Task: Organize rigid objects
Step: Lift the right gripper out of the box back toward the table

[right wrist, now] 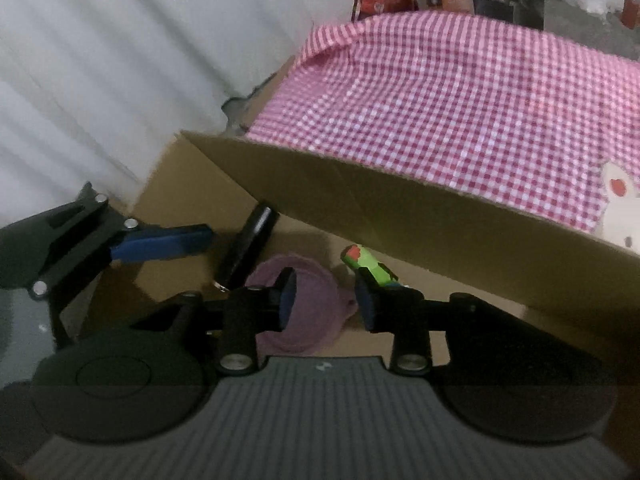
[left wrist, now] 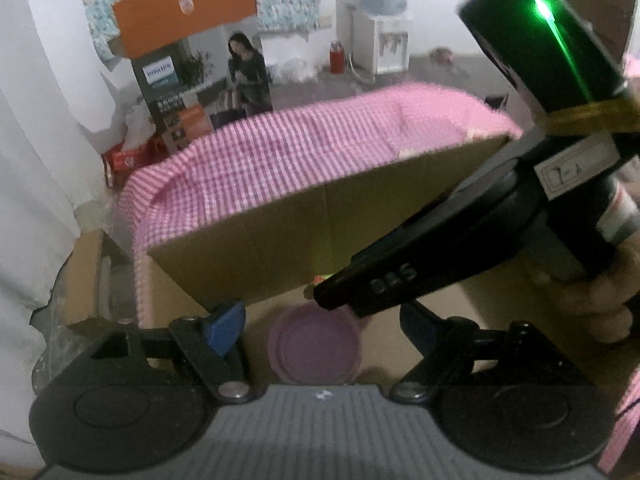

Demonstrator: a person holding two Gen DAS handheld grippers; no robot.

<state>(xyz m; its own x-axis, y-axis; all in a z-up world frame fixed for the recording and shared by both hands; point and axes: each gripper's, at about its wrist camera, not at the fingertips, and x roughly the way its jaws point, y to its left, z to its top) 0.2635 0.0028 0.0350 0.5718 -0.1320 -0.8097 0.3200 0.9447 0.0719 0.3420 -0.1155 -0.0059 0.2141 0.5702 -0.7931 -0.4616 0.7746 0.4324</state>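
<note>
From my left wrist, I look down into an open cardboard box (left wrist: 280, 232) whose far flap stands up against a pink gingham cloth (left wrist: 280, 148). On the box floor lies a purple bowl (left wrist: 314, 346), right way up and empty as far as I can see. My left hand-held gripper (left wrist: 320, 326) hangs above it with its blue pads spread wide on either side, gripping nothing. My right hand-held gripper (left wrist: 332, 294) reaches in from the right, its tip over the bowl's far rim, with a glimpse of something green and red just behind it (too hidden here to name).

From my right wrist, the same box (right wrist: 400, 216) holds three things: the purple bowl (right wrist: 312, 312) in the middle, a black cylinder (right wrist: 250, 244) lying tilted beside it on the left, and a green toy with a red patch (right wrist: 370, 266) near the bowl on the right, under the flap. My right hand-held gripper (right wrist: 326, 302) stands partly open over the bowl, and I see nothing between its pads. The left hand-held gripper (right wrist: 160, 244) shows at the left, just beside the cylinder.

I judge this to be the placing step, with an object apparently just dropped in the box. Next I should lift both hands clear of the flap and go for another loose item.
</note>
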